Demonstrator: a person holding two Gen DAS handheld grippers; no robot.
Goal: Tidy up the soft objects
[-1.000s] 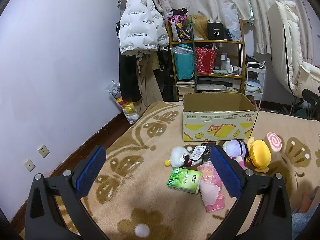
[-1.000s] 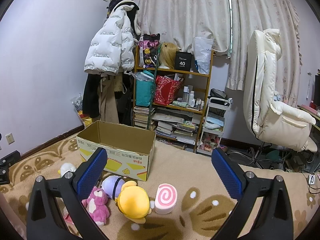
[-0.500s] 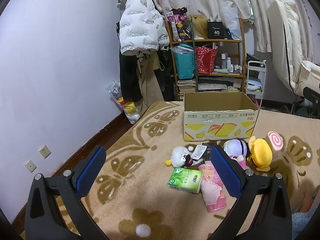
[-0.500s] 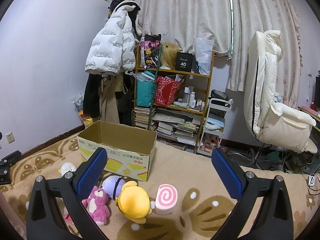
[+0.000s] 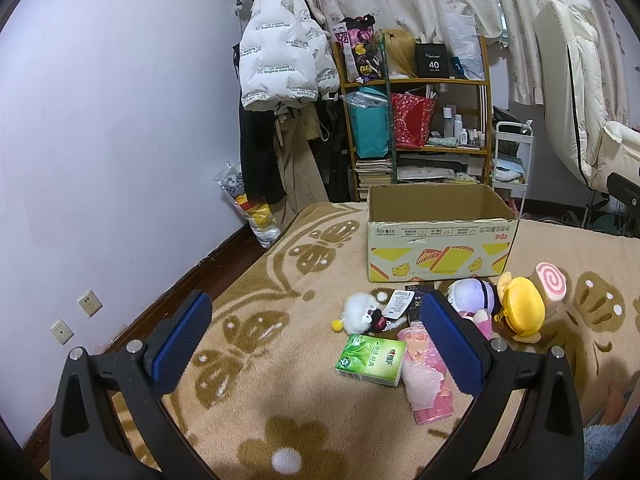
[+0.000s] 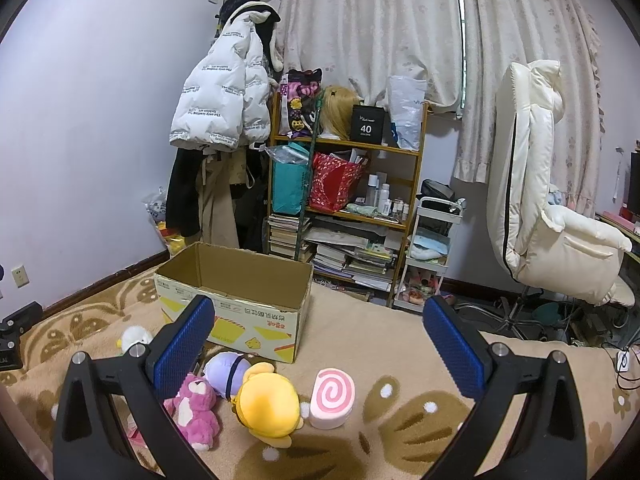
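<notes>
An open cardboard box stands on the patterned blanket. In front of it lie soft toys: a white fluffy plush, a lilac plush, a yellow plush, a pink swirl-roll cushion and a pink bear. A green tissue pack and a pink plastic packet lie nearer. My left gripper hangs open above the blanket, short of the toys. My right gripper is open too, above the yellow plush and roll.
A cluttered wooden shelf and hanging coats stand behind the box. A white recliner chair and a small white trolley are at the right. The wall with sockets borders the blanket on the left.
The left wrist view has drifted slightly, so the toys and box sit a little higher and to the right. Both grippers stay open; nothing was picked up.
</notes>
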